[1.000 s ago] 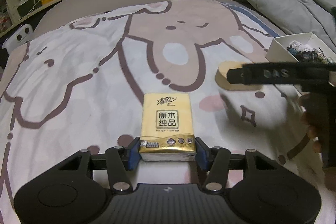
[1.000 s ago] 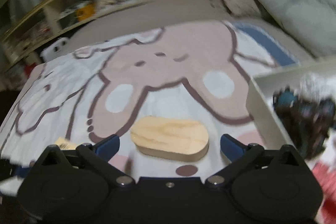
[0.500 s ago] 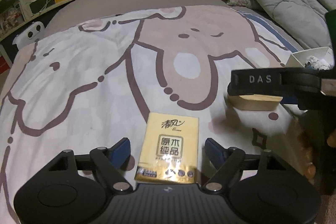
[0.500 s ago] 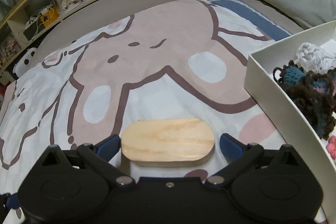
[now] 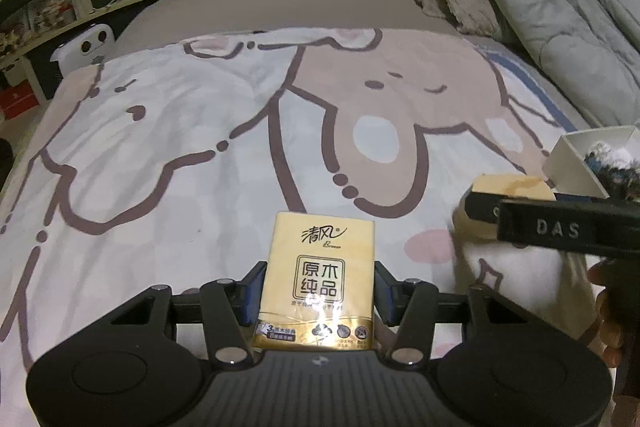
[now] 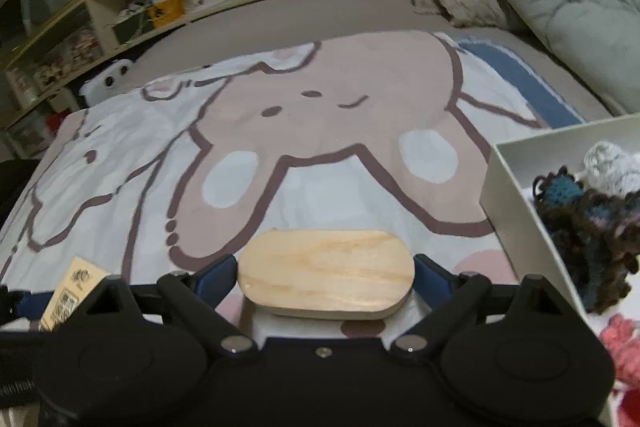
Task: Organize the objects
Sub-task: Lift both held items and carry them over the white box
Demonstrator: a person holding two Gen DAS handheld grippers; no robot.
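Left claw, seen from its own wrist camera, has its blue pads pressed to both long sides of the yellow tissue pack, which stands over the cartoon-printed bed cover. To the right, the other claw's dark finger crosses in front of the wooden oval box, near a white box.

Right claw, in the right wrist view, is closed to the ends of the wooden oval box, pads touching. The white box just beside it holds crocheted yarn pieces. The tissue pack shows at lower left.
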